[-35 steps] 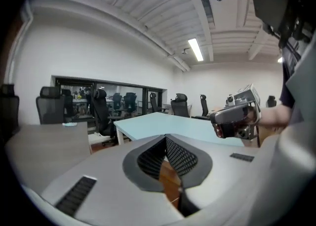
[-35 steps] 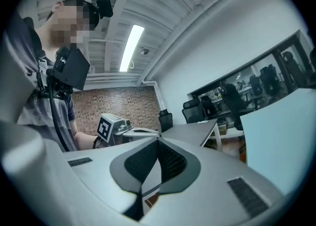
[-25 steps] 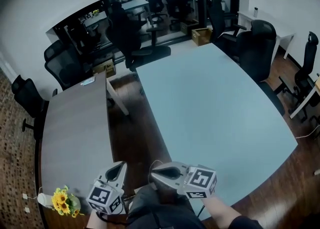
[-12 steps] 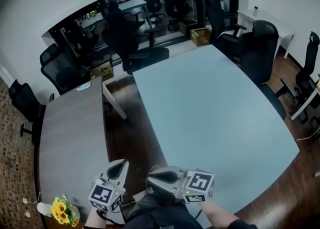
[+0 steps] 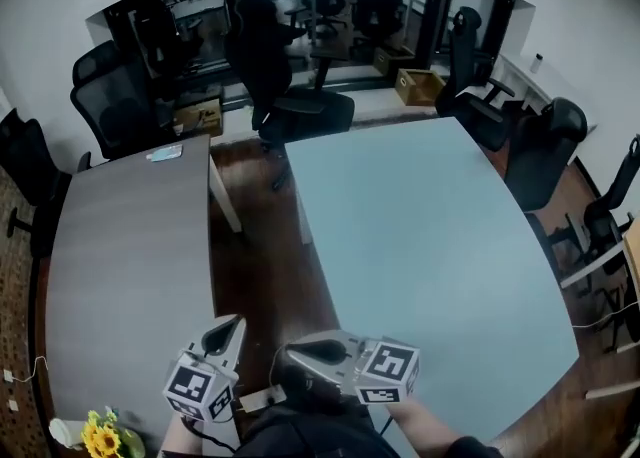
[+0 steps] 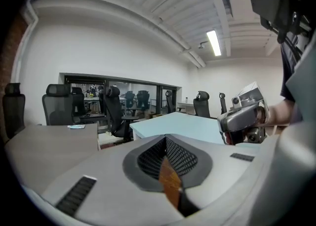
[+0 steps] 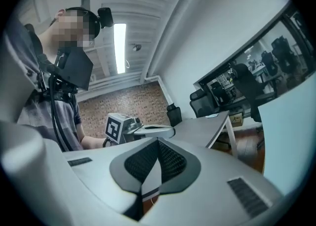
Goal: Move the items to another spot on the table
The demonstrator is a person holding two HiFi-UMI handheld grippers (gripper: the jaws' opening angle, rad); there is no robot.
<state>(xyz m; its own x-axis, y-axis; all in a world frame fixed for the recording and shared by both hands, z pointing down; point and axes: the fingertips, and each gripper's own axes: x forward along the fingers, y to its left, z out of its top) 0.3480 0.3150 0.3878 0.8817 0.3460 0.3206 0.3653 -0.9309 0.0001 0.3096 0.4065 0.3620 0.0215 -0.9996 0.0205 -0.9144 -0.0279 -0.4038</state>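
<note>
head view: the likeliest items are a bunch of yellow flowers (image 5: pixel 100 438) at the near corner of the grey counter (image 5: pixel 120 276), at 7 o'clock in frame, and a small flat pale thing (image 5: pixel 165 153) at that counter's far end, at 11 o'clock. what the pale thing is i cannot tell; its long axis seems to run 9 to 3, slightly tilted. the blooms face up toward the camera, and the stems' axis is hidden. the pale blue counter (image 5: pixel 430 246), from 12 to 4 o'clock, carries nothing i can see. the left hand-held gripper (image 5: pixel 230 323) and right hand-held gripper (image 5: pixel 287 354) hang at 6 o'clock, close to the person's body and well apart from either item. each is clenched on nothing, tips meeting. no pick has begun. to do it well, i judge: release the left jaws before reaching, come at the flowers from above, grip low on the bunch rather than the blooms, and choose a bare patch to set down.
</note>
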